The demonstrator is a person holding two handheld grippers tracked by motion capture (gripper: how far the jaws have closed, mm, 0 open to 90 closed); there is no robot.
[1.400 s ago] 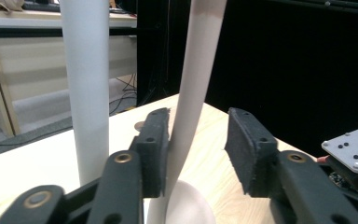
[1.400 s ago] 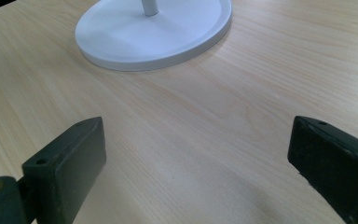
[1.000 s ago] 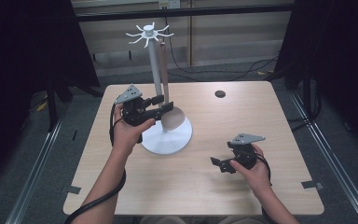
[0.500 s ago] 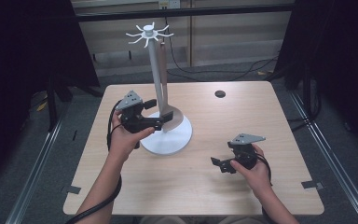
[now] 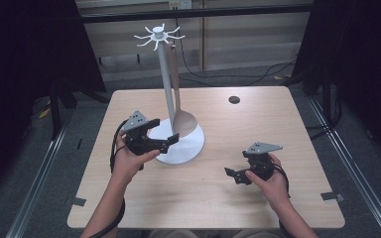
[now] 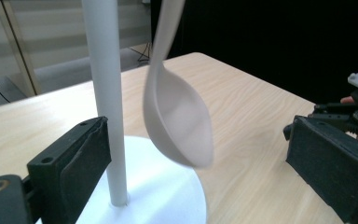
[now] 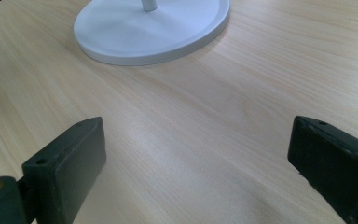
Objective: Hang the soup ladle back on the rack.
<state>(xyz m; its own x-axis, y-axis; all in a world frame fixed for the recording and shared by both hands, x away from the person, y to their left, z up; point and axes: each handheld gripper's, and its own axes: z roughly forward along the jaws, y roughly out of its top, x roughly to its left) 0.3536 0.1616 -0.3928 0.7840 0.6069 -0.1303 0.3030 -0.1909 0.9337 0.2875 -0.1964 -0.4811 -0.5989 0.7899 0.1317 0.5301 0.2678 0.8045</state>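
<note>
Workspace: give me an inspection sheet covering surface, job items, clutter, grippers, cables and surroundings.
Surface: light wooden table, bare apart from the items below.
Job's things: white stand on a round base; beige spoon hanging from a top hook beside the pole, blurred in the left gripper view.
Clutter: small dark disc near the far edge; tape tabs near the front corners.
Grippers: left gripper has just been opening, fingers wide, pole and spoon between them, neither pressed; right gripper open over bare wood.
Cables: black cable trailing from the left gripper; cables on the floor behind.
Surroundings: dark curtains, metal floor rails.

Stand pole (image 6: 103,93) and hanging spoon (image 6: 179,121) ahead; bare tabletop (image 5: 258,124) rightward.
</note>
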